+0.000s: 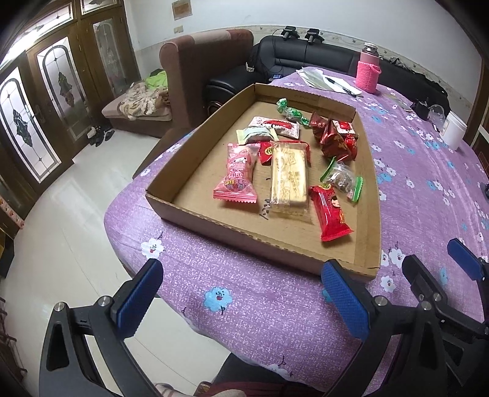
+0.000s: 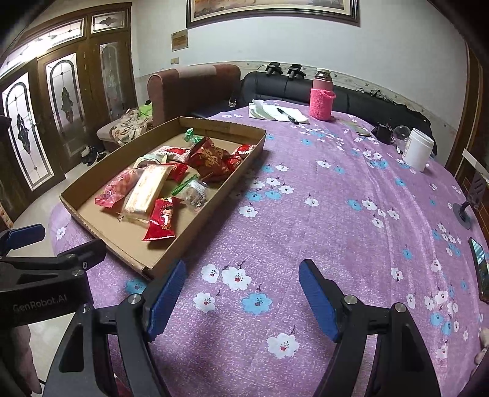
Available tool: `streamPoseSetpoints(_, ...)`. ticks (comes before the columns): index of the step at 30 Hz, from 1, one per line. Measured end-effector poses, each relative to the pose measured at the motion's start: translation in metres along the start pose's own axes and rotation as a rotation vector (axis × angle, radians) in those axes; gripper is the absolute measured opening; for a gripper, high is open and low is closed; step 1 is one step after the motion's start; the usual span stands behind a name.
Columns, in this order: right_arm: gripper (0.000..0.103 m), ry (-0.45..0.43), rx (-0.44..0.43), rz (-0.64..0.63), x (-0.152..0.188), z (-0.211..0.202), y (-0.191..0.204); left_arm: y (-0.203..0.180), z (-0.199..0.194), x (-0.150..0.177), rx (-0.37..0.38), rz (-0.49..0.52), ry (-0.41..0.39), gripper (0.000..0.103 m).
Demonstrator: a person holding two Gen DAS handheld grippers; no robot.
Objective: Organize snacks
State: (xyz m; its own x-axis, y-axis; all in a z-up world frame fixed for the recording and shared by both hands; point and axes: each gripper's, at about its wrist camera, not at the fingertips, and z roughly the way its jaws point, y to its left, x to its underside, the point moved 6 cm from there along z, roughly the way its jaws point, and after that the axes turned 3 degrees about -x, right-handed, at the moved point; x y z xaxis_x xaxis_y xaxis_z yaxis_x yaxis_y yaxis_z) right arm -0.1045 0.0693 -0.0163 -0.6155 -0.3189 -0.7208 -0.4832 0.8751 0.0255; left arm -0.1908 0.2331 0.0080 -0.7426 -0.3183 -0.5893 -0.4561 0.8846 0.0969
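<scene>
Both tools gape empty; shallow cardboard tray (image 1: 195, 210) holds bright wrapped snacks (image 1: 288, 175).

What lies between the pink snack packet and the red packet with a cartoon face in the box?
The long pale wafer packet lies between the pink packet and red packet, clearest in the left wrist view.

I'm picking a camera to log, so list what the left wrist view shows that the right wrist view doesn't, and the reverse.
Only the left wrist view: the left gripper from behind, open and empty, and a clear look down on every snack.

Only the right wrist view: the framed picture, the phone at the table edge, the right gripper, open and empty.

Both: cardboard tray of snacks, pink bottle, white jar, purple tablecloth.
</scene>
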Motion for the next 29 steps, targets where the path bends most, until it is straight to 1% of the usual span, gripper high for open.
streamPoseSetpoints(22,0.081,0.010,0.002,0.004,0.0029,0.0028,0.0001,0.0022,0.0063,0.0010,0.018,-0.019,0.012,0.103)
streamPoseSetpoints(27,0.081,0.010,0.002,0.002,0.0037,0.0031,0.0006,0.0015,0.0023,-0.0011,0.011,-0.010,-0.012,0.103)
streamPoseSetpoints(29,0.081,0.006,0.007,0.000,0.0029,0.0022,-0.0004,-0.0024,-0.0009,-0.0064,0.021,-0.001,-0.022,0.103)
